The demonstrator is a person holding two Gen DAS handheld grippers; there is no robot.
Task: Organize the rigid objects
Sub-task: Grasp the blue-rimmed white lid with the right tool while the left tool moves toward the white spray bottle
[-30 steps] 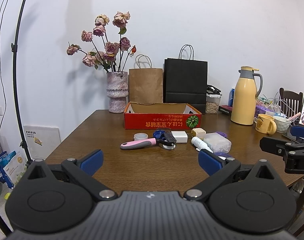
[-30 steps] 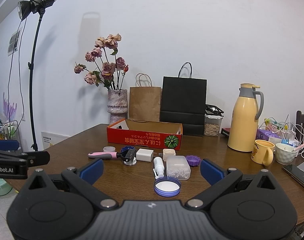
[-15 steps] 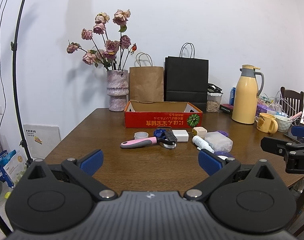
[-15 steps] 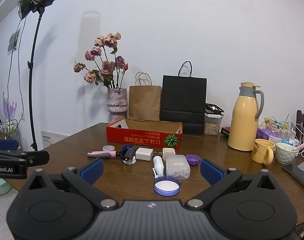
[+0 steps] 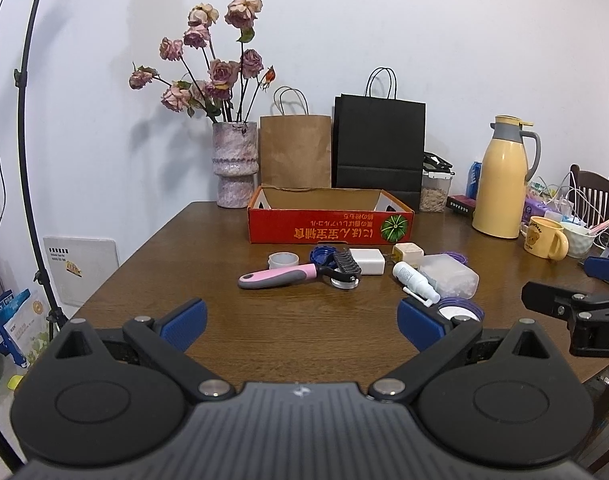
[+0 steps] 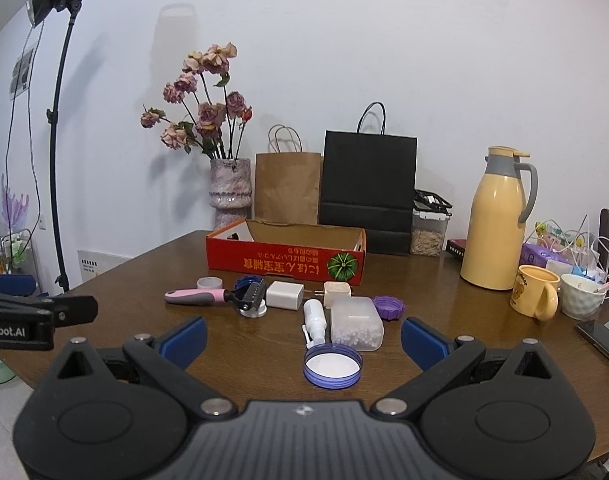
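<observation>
A shallow red cardboard box (image 5: pixel 330 229) (image 6: pixel 284 264) stands open on the brown table (image 5: pixel 296 332). In front of it lie a pink-handled pet brush (image 5: pixel 280 275) (image 6: pixel 196 296), a white charger (image 5: pixel 366 261) (image 6: pixel 284 295), a beige cube (image 5: pixel 406 252), a white spray bottle (image 5: pixel 414 283) (image 6: pixel 314 320), a frosted plastic case (image 5: pixel 448 280) (image 6: pixel 356 322), a purple ridged cap (image 6: pixel 389 307) and a blue-rimmed lid (image 6: pixel 332 365). My left gripper (image 5: pixel 300 322) hangs open near the table's front edge, short of the brush. Just behind the blue-rimmed lid, my right gripper (image 6: pixel 302 336) is open and holds nothing.
At the back stand a vase of dried roses (image 5: pixel 234 168), a brown paper bag (image 5: pixel 295 152) and a black bag (image 5: pixel 379 146). A yellow thermos (image 5: pixel 502 180), a yellow mug (image 5: pixel 544 238), a white bowl and cables crowd the right side. A lamp stand (image 6: pixel 58 140) rises at the left.
Both views have shifted a little closer to the table and its objects. No object has moved, and both grippers stay open.
</observation>
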